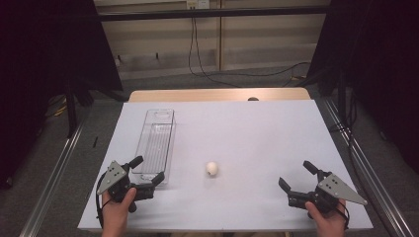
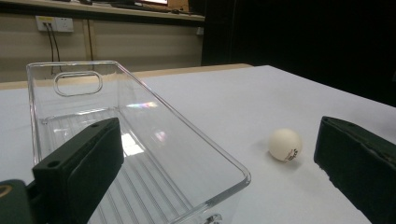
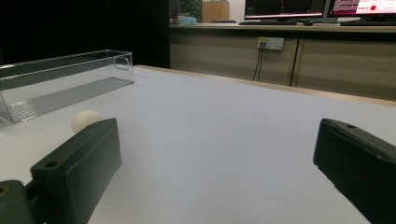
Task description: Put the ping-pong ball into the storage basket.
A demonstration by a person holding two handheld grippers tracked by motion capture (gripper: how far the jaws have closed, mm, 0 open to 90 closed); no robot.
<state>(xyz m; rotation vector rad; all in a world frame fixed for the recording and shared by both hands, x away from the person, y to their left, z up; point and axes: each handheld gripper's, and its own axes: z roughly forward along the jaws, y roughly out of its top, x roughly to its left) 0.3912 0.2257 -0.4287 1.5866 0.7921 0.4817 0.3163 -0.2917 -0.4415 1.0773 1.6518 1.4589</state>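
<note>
Clear ribbed plastic bin (image 1: 157,143), smooth round white ball (image 1: 212,168)

One white ball (image 1: 212,168), one clear plastic bin (image 1: 156,143) — and two tools — on one table (image 1: 257,128).

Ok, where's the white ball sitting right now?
In the high view the white ball lies on the white table, just right of the near end of the clear plastic bin, closer to the left gripper than the right gripper.

Two black two-jaw tools, left tool (image 1: 146,169) and right tool (image 1: 295,175), each with grey three-cornered top plate and trailing black cable
</note>
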